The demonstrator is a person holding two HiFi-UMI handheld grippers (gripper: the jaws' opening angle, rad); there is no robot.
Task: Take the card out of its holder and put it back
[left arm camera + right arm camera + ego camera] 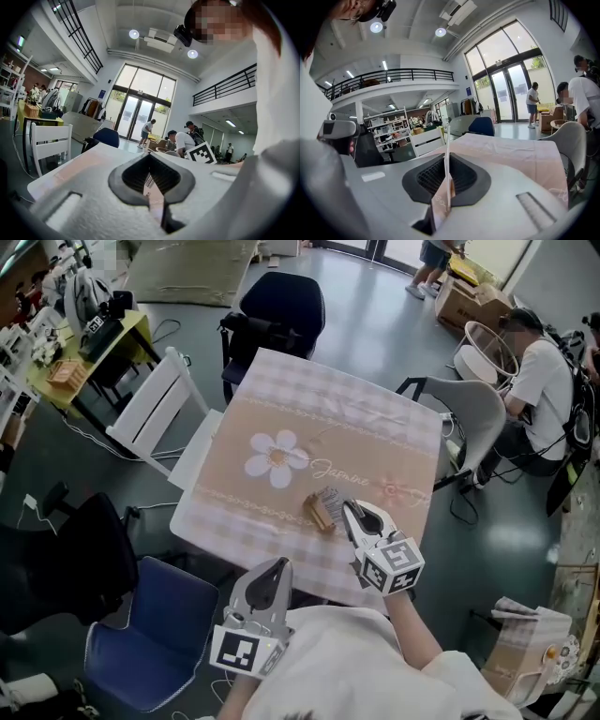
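A small wooden card holder (319, 514) lies on the pink checked tablecloth (309, 418), near the table's front edge. My right gripper (349, 510) sits just right of the holder, shut on a thin pale card (331, 496). In the right gripper view the card (447, 154) stands edge-on between the closed jaws and rises above them. My left gripper (274, 570) hangs at the table's front edge, left of and behind the holder, apart from it. Its jaws look shut with nothing in them (152, 197).
A white chair (155, 409) stands at the table's left and a dark blue chair (281, 301) at its far side. A grey chair (469, 413) and a seated person (542, 381) are to the right. A blue chair (159, 634) is below the near-left corner.
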